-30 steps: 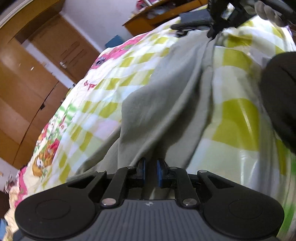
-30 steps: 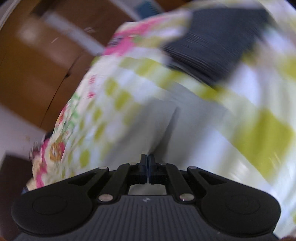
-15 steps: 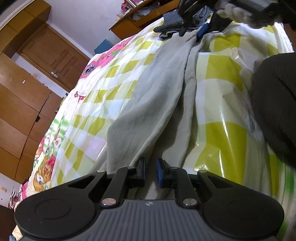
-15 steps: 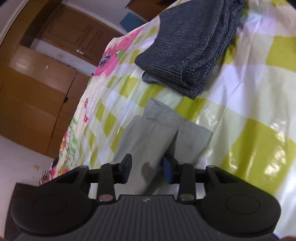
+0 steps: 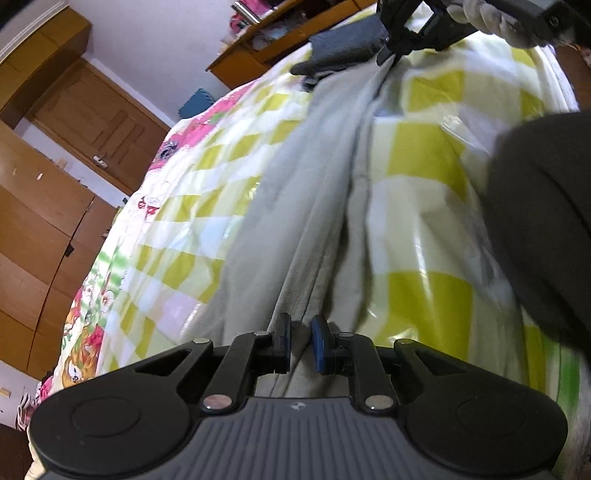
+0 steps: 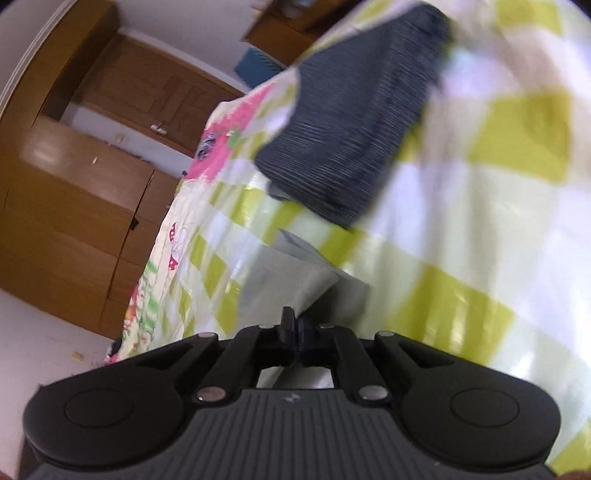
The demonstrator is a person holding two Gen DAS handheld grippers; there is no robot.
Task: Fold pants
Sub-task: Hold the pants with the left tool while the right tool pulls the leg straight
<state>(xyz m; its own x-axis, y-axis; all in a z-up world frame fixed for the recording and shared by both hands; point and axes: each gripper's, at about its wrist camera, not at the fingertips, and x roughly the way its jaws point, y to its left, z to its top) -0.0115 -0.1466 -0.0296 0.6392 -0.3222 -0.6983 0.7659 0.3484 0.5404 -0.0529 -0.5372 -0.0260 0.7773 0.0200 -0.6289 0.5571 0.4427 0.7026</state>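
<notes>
Pants (image 5: pixel 295 206) stretched across bed, left fingers (image 5: pixel 283 341) clamping one end, right fingers (image 6: pixel 288 325) the other

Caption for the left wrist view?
Left gripper pinching the near end of grey pants stretched across a checked bedspread, right gripper gripping the far end.

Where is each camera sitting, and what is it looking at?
Left wrist: rides on the left tool, looking along the grey pants on the checked bedspread; a gloved hand with the right tool shows far off.
Right wrist: rides on the right tool, looking at the pants' end and a folded dark garment.
Both views share the pants, bedspread, dark garment and wooden door.
</notes>
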